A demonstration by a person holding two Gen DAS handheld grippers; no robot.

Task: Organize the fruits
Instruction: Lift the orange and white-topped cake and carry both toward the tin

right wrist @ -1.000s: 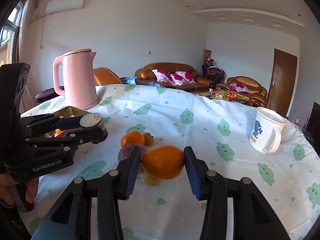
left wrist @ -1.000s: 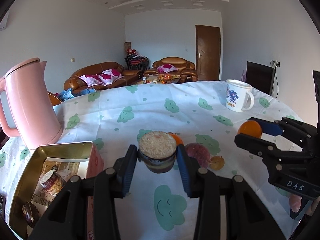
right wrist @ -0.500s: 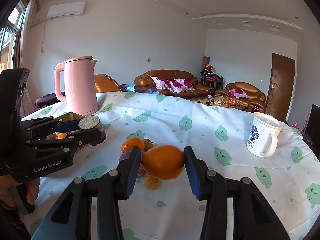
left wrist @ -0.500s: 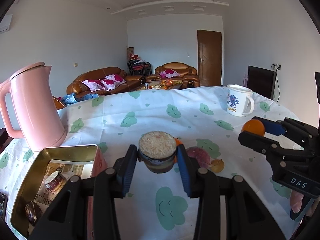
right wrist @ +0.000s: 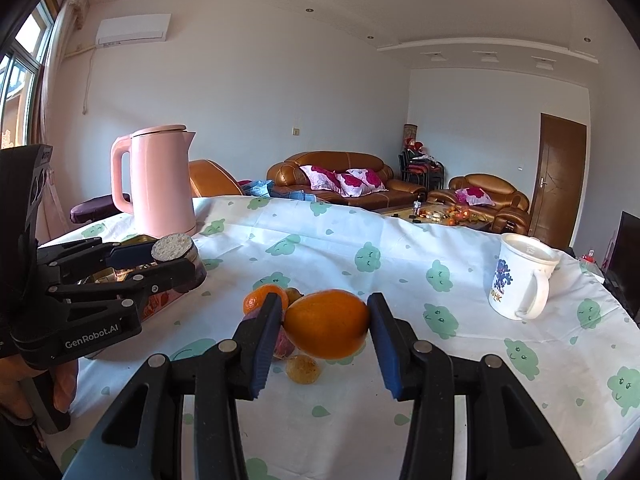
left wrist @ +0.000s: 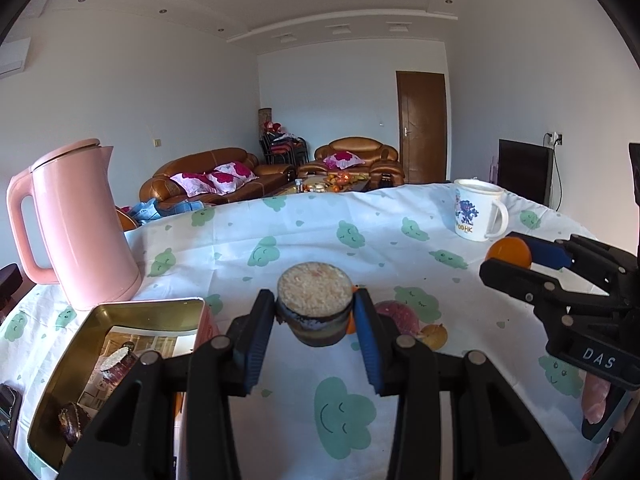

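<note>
My left gripper (left wrist: 315, 312) is shut on a round cake with a crumbly pale top (left wrist: 315, 300), held above the tablecloth right of the open gold tin (left wrist: 100, 344). My right gripper (right wrist: 325, 322) is shut on an orange (right wrist: 326, 323), held above a small fruit pile: a mandarin (right wrist: 258, 300), a purple fruit (right wrist: 282, 344) and a small yellow fruit (right wrist: 303, 369). In the left wrist view the right gripper (left wrist: 516, 258) shows at the right with the orange (left wrist: 508, 252). In the right wrist view the left gripper (right wrist: 176, 254) shows at the left with the cake (right wrist: 173, 247).
A pink kettle (left wrist: 76, 224) stands at the back left behind the tin, which holds wrapped snacks (left wrist: 116, 360). A white printed mug (right wrist: 520, 280) stands at the right. The table has a white cloth with green cloud faces (left wrist: 344, 416). Sofas stand beyond the table.
Both grippers have risen and tilted upward a little, so more wall and ceiling show. Each still holds its item. The fruit on the cloth has not moved.
</note>
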